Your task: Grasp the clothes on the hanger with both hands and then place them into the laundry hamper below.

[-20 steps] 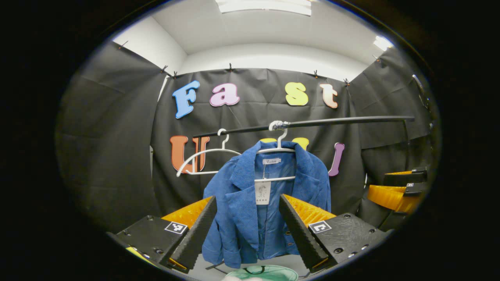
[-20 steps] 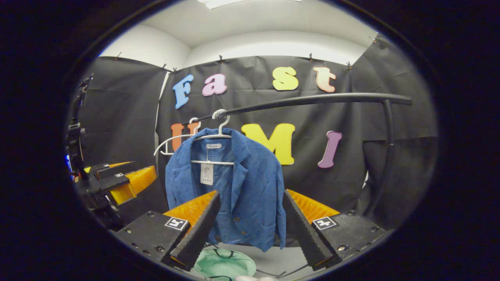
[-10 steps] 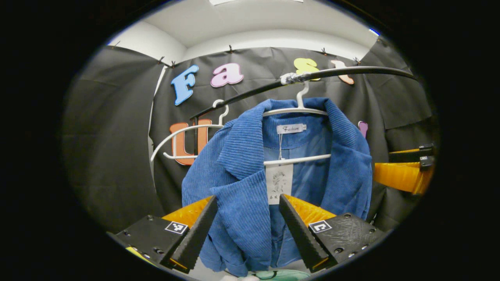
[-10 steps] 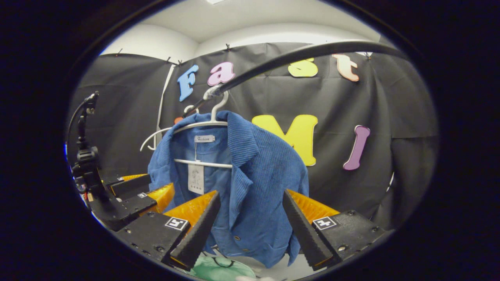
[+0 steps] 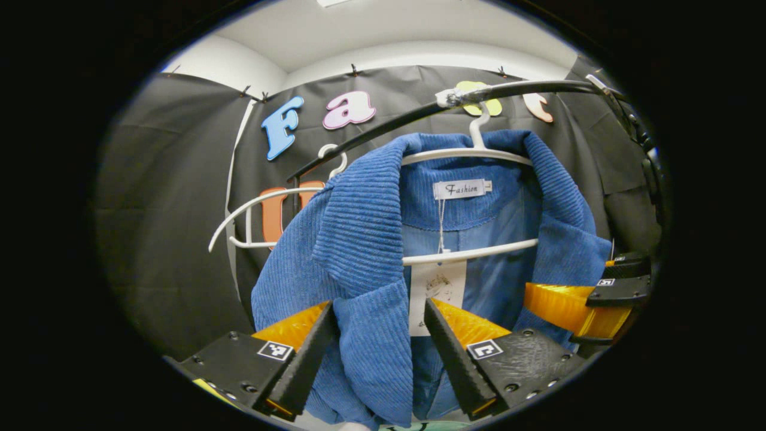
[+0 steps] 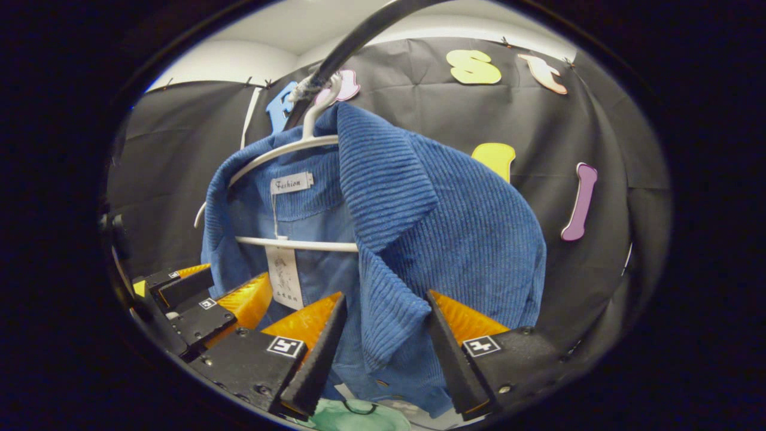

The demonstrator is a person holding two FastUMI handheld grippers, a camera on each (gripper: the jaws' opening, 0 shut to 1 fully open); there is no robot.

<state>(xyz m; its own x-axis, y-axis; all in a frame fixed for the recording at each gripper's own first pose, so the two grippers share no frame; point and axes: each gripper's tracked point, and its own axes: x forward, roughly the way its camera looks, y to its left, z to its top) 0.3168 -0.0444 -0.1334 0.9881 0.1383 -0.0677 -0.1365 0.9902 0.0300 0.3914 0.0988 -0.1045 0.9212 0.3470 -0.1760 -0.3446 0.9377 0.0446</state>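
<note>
Two grippers hovered close in front of a blue corduroy jacket [image 5: 365,239] that hung on a white hanger [image 5: 473,155] from a black rail [image 5: 389,123]. In the left gripper view, the left gripper [image 5: 377,353] stood wide, its black fingers [image 5: 308,359] flanking the jacket's front panel below one lapel, with a gap on either side and no pressing visible. A paper tag [image 5: 437,293] dangled from the crossbar just above the other finger. A second, bare white hanger [image 5: 251,224] hung farther along the rail.

In the right gripper view, the right gripper [image 6: 383,353] was likewise spread wide around the opposite lapel and front edge of the jacket [image 6: 431,227]; whether its fingers touched the cloth could not be told. The left gripper [image 6: 197,299] showed off to one side, near the tag. A pale green laundry hamper [image 6: 359,416] lay below the jacket's hem.
</note>
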